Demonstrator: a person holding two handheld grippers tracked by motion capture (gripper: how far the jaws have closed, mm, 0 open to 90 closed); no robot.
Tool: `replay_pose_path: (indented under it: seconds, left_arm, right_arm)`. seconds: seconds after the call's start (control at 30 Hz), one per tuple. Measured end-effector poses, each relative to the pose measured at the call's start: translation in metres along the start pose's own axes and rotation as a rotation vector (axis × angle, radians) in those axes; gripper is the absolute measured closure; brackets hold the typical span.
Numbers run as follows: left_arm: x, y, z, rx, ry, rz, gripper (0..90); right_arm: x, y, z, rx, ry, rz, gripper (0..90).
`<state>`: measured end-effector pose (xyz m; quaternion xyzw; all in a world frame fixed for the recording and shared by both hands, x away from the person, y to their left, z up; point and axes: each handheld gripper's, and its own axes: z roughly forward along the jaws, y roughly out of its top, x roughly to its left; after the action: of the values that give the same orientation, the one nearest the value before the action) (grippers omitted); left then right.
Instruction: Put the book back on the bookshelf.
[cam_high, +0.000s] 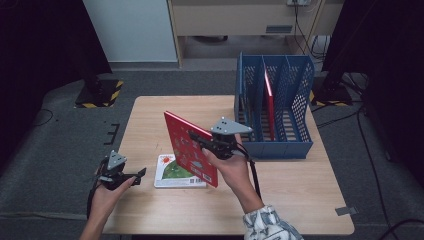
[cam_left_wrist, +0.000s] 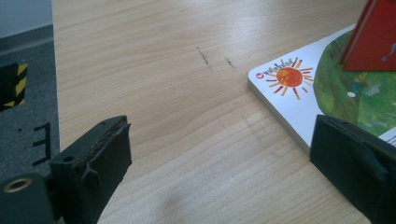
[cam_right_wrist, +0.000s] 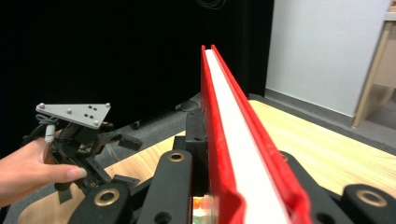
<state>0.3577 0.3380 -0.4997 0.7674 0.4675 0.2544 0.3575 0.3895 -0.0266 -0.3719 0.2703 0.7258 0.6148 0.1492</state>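
The table (cam_high: 300, 200) in front of me is pale wood with a fine grain, its top matt and a little scuffed. At its far right stands a blue plastic file rack (cam_high: 275, 145), its walls perforated in a grid and divided into upright compartments; a thin red book (cam_high: 269, 102) stands on edge in one of the middle ones.

My right gripper (cam_high: 200, 142) is clenched on the red book (cam_high: 187, 147) I hold above the middle of the table, near the rack but apart from it. It stands nearly upright, tilted slightly, a stiff glossy board book with a red cover printed with small pictures and a barcode panel at its lower corner. The right gripper view looks straight along its top edge (cam_right_wrist: 233, 140): two red covers with a thick white block of pages between them, and black jaws pressed on either side.

Flat on the table below it lies a white book (cam_high: 172, 172) with rounded corners, showing an orange sun and a green patch. The left gripper view shows its thick board edge (cam_left_wrist: 280, 121) and the sun close up.

My left gripper (cam_high: 137, 175) is released, its jaws wide with only bare wood between them, just beside the white book at the table's left edge.
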Motion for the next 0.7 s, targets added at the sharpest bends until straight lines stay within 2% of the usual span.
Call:
replay_pose_path:
  seconds: [0.13,0.47,0.7]
  left_arm:
    - [0.001,-0.002,0.002,0.022,0.0,0.005,2.3]
    - [0.004,-0.006,0.005,0.05,0.022,-0.02,2.8]
    - [0.007,-0.009,0.008,0.076,0.027,-0.029,2.8]
  right_arm:
    - [-0.005,0.0,-0.011,0.001,-0.021,0.003,79.6]
    - [-0.015,0.0,-0.034,-0.007,-0.06,0.016,79.6]
    - [-0.021,-0.002,-0.059,-0.014,-0.087,0.026,79.6]
